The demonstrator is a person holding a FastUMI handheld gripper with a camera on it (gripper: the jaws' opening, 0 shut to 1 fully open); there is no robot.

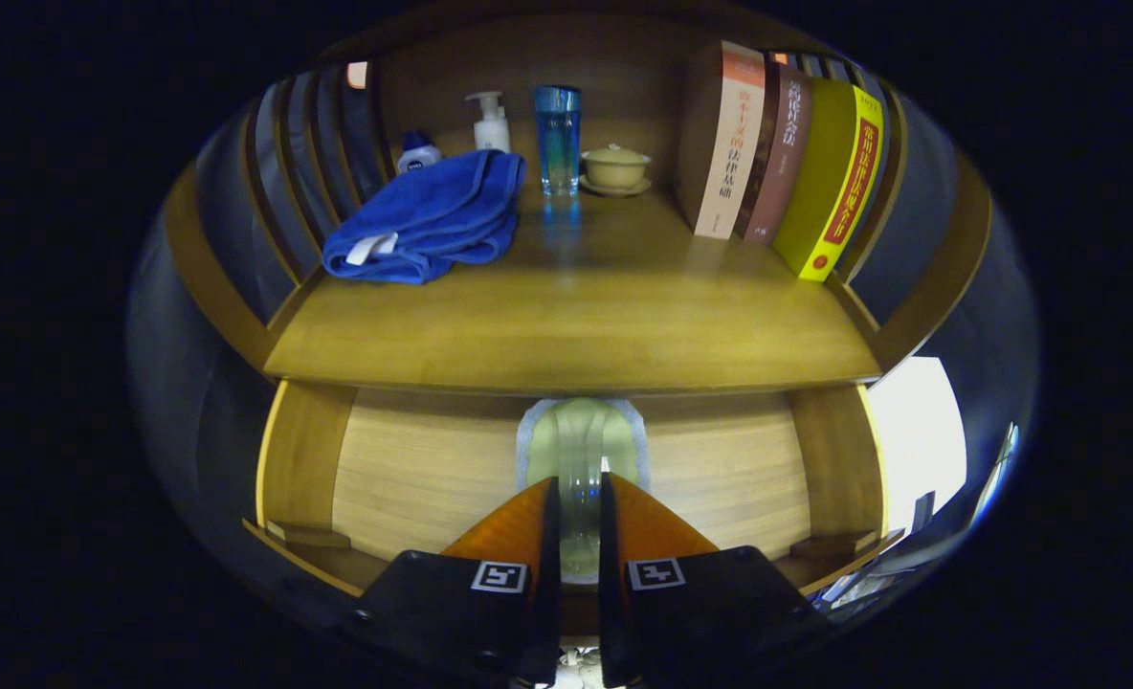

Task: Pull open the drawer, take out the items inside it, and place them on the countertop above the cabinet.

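Drawer [433, 478] pulled open below the surface [576, 316], pale wooden floor showing, with a glass bottle [581, 450] of greenish tint lying on a pale mat just ahead of the fingertips and running in between them. On the surface, from left to right: folded blue towel [428, 220], small white jar with blue lid [418, 153] and pump bottle [490, 120] behind it, tall blue tumbler [558, 139], lidded cup on a saucer [615, 167], then a row of books [787, 153] leaning at the far right. Gripper [580, 498] nearly closed, fingers a narrow slot apart, straddling the bottle's near end; hard to tell whether both fingers actually press on it. Bottle likely rigid, smooth and slippery, fragile if knocked against the drawer wall, moderately light. Best taken across the narrow neck or body with a firm, even squeeze, lifted level, clear of the surface's front edge above.
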